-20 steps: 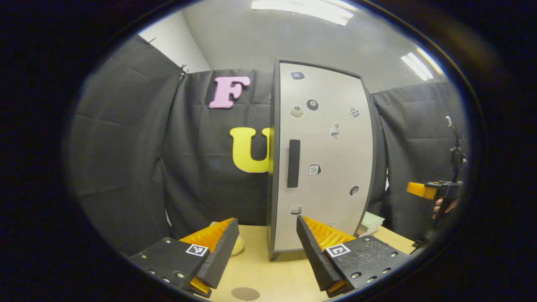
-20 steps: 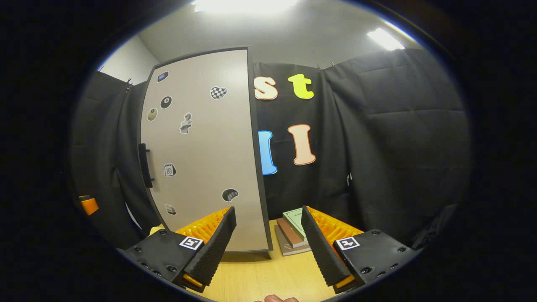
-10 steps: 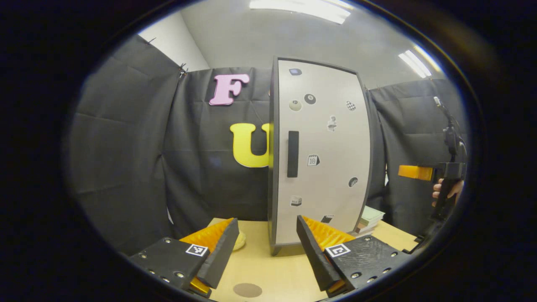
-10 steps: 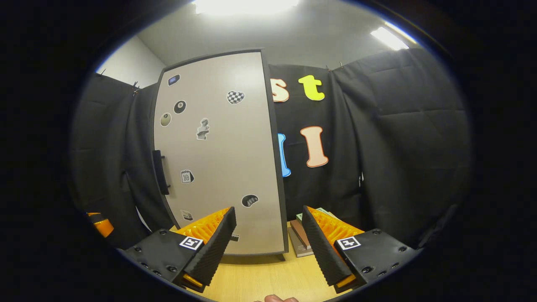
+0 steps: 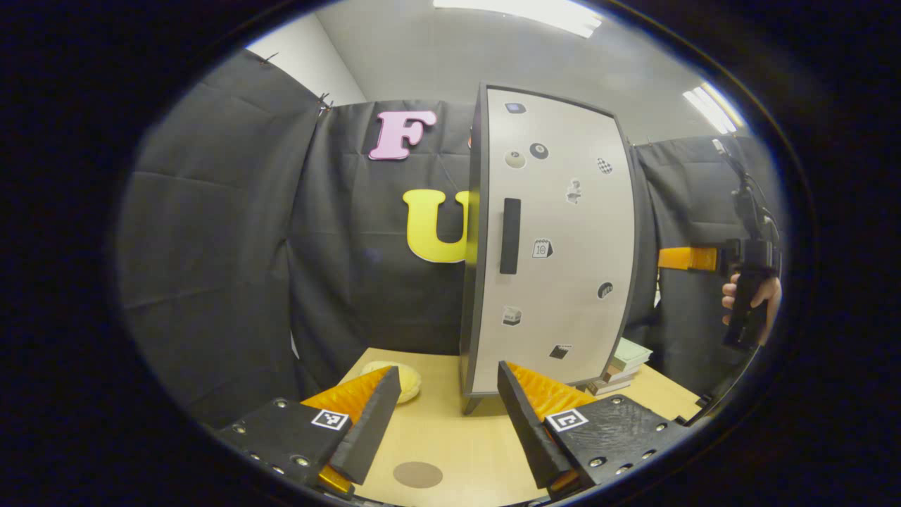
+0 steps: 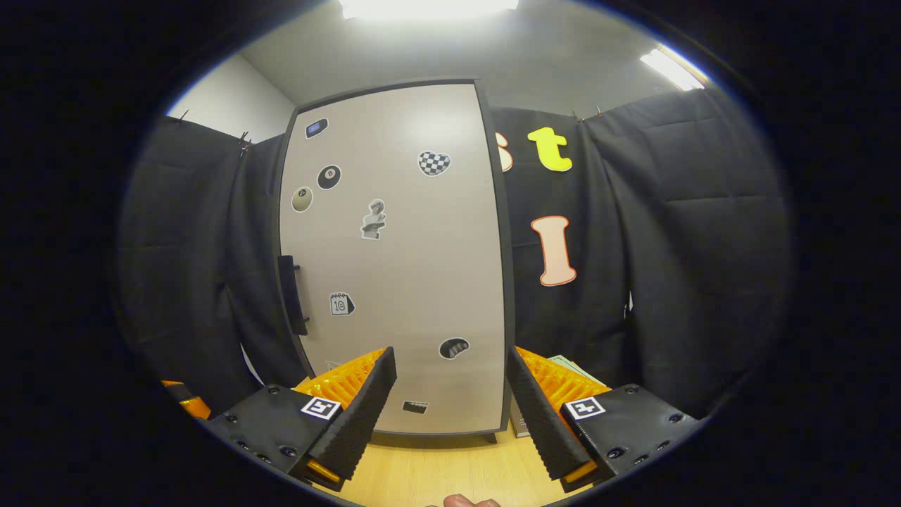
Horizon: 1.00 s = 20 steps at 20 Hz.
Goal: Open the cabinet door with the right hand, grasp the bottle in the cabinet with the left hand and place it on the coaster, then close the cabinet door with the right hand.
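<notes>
**Cabinet shut, both grippers held off in front of it**

Cabinet [image 5: 556, 239] stands upright on the wooden table [image 5: 457, 436], its pale door [image 6: 394, 253] closed flush, so whatever is inside is hidden. Small stickers dot the door, and a black vertical handle [image 5: 509, 236] sits near the door's edge; in the right gripper view that handle [image 6: 291, 294] shows at the door's left side. On the table in front of the cabinet, toward its handle side, lies a round brown coaster [image 5: 417, 474] with nothing on it. A pale yellow rounded object [image 5: 391, 377] rests on the table beyond the coaster, beside the cabinet. On the other side of the cabinet a short stack of books [image 5: 623, 362] lies on the table, close to its base.

Left gripper [image 5: 443, 412] is held low in front of the cabinet, fingers spread wide and gripping nothing, the coaster just ahead between them. Right gripper [image 6: 450, 398] faces the door squarely, apart from it, fingers likewise wide and empty. Seen from the left gripper view, the right gripper [image 5: 693, 258] is raised at about handle height, off to the cabinet's book side, with a hand [image 5: 750, 296] wrapped around its grip.
</notes>
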Each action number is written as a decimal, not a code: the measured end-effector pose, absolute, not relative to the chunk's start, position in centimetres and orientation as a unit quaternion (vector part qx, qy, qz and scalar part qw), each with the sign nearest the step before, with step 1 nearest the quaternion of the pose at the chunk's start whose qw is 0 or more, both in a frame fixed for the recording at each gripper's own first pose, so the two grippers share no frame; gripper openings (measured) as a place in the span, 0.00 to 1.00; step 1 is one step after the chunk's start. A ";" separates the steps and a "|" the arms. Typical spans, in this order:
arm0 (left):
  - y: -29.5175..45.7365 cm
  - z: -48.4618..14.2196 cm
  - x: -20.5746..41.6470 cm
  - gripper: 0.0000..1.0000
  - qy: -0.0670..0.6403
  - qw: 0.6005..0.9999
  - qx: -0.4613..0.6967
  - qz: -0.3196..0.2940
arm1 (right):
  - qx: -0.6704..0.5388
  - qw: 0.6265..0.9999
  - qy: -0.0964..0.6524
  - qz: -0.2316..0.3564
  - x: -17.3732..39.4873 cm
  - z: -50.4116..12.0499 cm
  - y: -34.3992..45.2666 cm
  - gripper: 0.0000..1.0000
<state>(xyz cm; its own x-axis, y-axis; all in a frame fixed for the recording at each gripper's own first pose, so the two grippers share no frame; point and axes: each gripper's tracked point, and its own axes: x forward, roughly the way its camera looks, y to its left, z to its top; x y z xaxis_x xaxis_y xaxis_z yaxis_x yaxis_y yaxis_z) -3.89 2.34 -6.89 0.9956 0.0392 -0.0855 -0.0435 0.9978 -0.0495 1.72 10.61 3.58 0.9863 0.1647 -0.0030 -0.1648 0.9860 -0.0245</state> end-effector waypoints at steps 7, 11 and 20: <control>4.2 -9.4 -5.3 0.83 0.074 0.994 -0.059 0.053 | -0.028 0.991 -0.008 0.134 5.0 6.7 18.0 0.97; 5.8 -9.4 -6.2 0.89 0.081 0.991 -0.070 0.085 | -0.021 0.983 -0.015 0.180 6.3 8.4 23.9 0.99; 8.9 -9.7 -8.6 0.86 0.095 0.975 -0.071 0.188 | -0.038 0.968 -0.006 0.249 9.9 7.2 35.1 1.00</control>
<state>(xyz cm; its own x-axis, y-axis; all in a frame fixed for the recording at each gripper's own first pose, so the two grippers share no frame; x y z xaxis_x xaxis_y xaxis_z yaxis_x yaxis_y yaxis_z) -8.64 8.86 -9.73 0.9115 0.3522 -0.2124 -0.3794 0.9194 -0.1036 9.94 35.12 7.18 0.8755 0.4831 -0.0064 -0.4821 0.8727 -0.0768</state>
